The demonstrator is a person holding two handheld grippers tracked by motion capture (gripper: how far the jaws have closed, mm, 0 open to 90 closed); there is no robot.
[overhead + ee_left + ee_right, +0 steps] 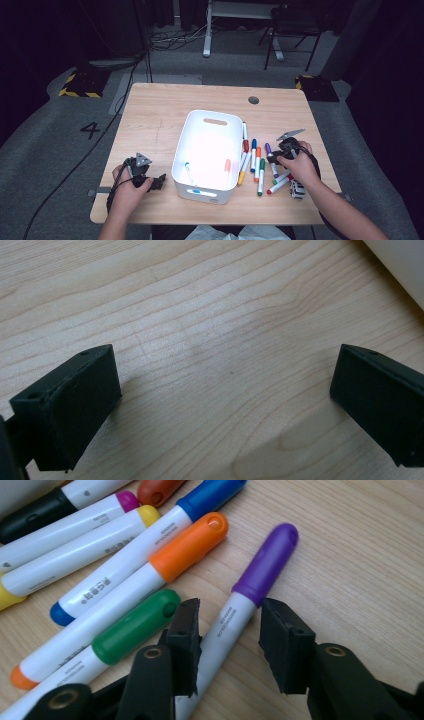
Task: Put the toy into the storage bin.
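Purple cap, white barrel: the purple marker [250, 592] lies flat on the counter [150, 130], and the right hand-held gripper [227, 630] has its jaws down on either side of that barrel, just below the cap. The jaws straddle it closely; the left jaw looks to touch the barrel, while a sliver of wood shows by the right one, so the grip is not clamped yet. In the high view that marker [270, 157] sits at the right edge of the loose spread, right under the right hand-held gripper [285, 150].

Just beside it lies the green marker [132, 627], then the orange marker [150, 575] and the blue marker [150, 540], all side by side and touching. Farther off are a yellow-capped one [70, 555], a magenta-capped one [75, 520] and a black-capped one [35, 512].

Left of the spread stands the white bin [207, 155], with a few markers lying inside it.

Over on the far side of the bin, the left hand-held gripper [150, 182] rests low near the counter's front edge, jaws spread wide over bare wood, holding nothing; its own view shows the left hand-held gripper [225, 395] well open, with the bin's wall [400, 265] at the corner.
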